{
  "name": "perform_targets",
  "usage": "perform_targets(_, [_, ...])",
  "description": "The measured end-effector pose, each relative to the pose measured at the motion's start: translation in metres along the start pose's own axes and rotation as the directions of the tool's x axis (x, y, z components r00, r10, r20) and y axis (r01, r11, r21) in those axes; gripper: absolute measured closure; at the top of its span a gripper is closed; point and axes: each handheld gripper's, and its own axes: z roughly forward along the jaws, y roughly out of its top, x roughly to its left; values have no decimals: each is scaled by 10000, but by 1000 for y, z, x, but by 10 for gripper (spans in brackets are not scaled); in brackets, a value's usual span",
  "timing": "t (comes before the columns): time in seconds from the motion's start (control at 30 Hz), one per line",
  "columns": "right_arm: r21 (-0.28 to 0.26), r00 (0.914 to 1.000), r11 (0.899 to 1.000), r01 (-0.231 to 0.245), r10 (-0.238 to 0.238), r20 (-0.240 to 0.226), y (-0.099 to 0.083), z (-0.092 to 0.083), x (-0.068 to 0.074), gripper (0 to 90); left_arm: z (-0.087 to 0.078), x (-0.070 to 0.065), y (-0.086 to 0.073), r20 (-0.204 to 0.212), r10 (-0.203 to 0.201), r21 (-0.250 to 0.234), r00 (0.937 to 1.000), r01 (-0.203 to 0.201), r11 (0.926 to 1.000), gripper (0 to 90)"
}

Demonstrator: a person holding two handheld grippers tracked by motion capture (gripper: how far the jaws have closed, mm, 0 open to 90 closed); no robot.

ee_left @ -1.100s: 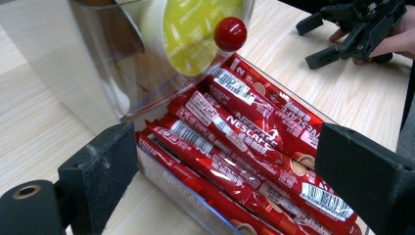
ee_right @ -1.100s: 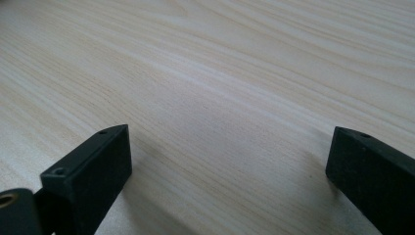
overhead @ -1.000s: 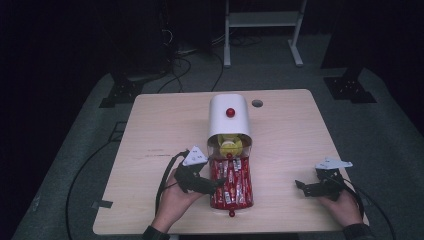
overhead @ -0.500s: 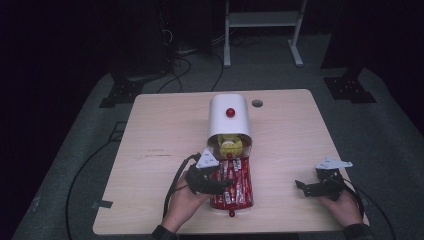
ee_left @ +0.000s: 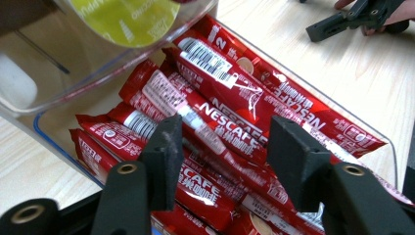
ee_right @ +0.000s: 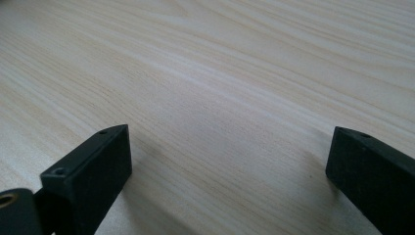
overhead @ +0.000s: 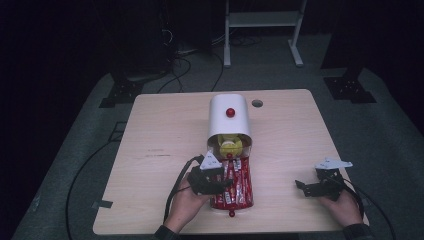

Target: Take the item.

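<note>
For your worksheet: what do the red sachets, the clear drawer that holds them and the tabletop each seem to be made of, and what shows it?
Red sachets: likely glossy plastic or foil film, since they crinkle and glint.
Clear drawer: probably hard transparent plastic; the table shows through its wall.
Tabletop: pale wood or wood-look laminate, matt, with visible grain lines.

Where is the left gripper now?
In the high view, the left gripper hovers open over the red coffee sticks in the clear drawer, near the table's front edge.
</note>
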Motion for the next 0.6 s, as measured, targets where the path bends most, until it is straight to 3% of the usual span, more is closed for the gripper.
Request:
perform_targets(0.4, [5, 10000, 10000, -21, 21, -2, 0, 0, 0, 24, 4, -2, -2, -102, -293, 85, 9995, 294, 9995, 575])
perform_targets(0.6, [0, 10000, 10000, -4, 4, -1, 0, 0, 0, 24, 4, -3, -2, -217, -441, 226, 9988, 446, 9987, 683])
